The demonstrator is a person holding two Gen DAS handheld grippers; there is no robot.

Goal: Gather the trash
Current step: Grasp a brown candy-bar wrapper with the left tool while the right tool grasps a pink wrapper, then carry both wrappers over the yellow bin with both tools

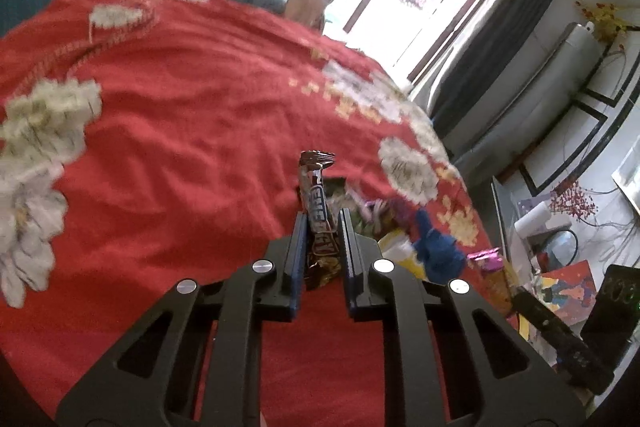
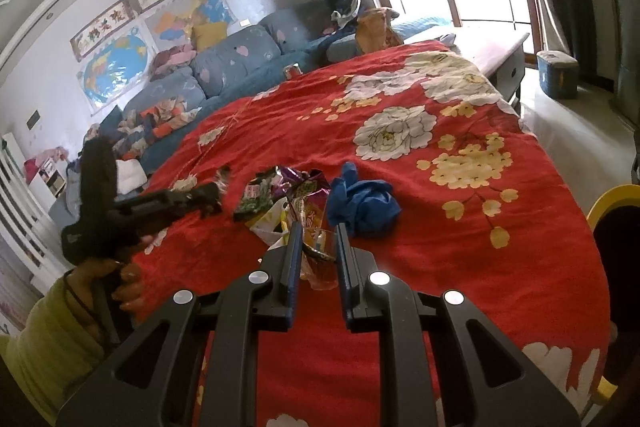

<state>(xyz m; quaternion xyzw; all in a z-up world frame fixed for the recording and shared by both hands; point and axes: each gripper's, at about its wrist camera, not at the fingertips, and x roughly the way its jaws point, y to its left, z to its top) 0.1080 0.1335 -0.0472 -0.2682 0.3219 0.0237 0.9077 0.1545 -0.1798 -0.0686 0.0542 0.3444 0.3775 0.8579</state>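
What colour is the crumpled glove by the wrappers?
Blue glove; clearest in the right wrist view.

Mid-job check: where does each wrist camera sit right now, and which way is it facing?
Left wrist: on the left gripper, facing across the red cloth toward the window; fingers clamp a dark wrapper.
Right wrist: on the right gripper, facing the sofa; fingers pinch a clear wrapper; left hand shows.
Shared: red cloth, blue rag, wrapper pile.
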